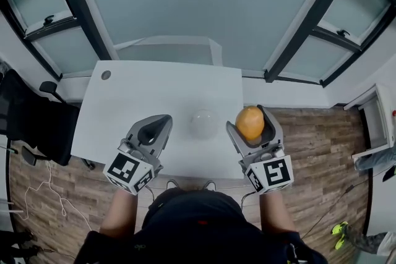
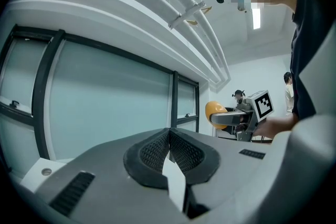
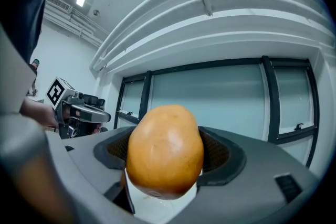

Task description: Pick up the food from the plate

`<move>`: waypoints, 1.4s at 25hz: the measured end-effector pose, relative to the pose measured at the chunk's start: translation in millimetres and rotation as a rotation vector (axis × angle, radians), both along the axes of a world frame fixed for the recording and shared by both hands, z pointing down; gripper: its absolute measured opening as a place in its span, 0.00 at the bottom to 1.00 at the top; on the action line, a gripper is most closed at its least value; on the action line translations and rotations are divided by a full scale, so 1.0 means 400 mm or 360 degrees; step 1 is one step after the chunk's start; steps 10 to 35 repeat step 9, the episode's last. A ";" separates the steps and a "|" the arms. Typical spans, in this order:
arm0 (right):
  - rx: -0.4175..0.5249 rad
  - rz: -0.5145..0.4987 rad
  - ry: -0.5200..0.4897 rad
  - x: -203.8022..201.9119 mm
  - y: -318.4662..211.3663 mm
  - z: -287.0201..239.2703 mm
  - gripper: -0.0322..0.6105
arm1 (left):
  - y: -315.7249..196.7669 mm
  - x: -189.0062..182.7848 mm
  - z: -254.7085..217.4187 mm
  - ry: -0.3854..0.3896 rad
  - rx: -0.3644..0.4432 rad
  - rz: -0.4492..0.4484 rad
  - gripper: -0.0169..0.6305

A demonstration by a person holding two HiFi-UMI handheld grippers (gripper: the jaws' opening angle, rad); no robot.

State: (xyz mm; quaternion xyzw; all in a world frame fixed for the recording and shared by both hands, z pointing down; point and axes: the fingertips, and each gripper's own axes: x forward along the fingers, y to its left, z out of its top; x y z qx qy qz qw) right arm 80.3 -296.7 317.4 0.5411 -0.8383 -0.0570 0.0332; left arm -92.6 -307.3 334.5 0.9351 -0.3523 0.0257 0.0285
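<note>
Food: 1 piece gripped by right claw; left claw clenched empty; 1 plate.

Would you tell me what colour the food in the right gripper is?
Golden orange, smooth and glossy; the food shows best in the right gripper view.

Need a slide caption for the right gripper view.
Right gripper shut on the orange food, held in front of the windows, with the left gripper at far left.
</note>
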 end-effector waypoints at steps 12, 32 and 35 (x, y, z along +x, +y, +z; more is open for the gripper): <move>-0.0002 -0.0015 0.0000 0.004 0.003 0.003 0.63 | 0.005 0.012 -0.013 0.0000 0.0020 0.0004 0.06; -0.0002 -0.0015 0.0000 0.004 0.003 0.003 0.63 | 0.005 0.012 -0.013 0.0000 0.0020 0.0004 0.06; -0.0002 -0.0015 0.0000 0.004 0.003 0.003 0.63 | 0.005 0.012 -0.013 0.0000 0.0020 0.0004 0.06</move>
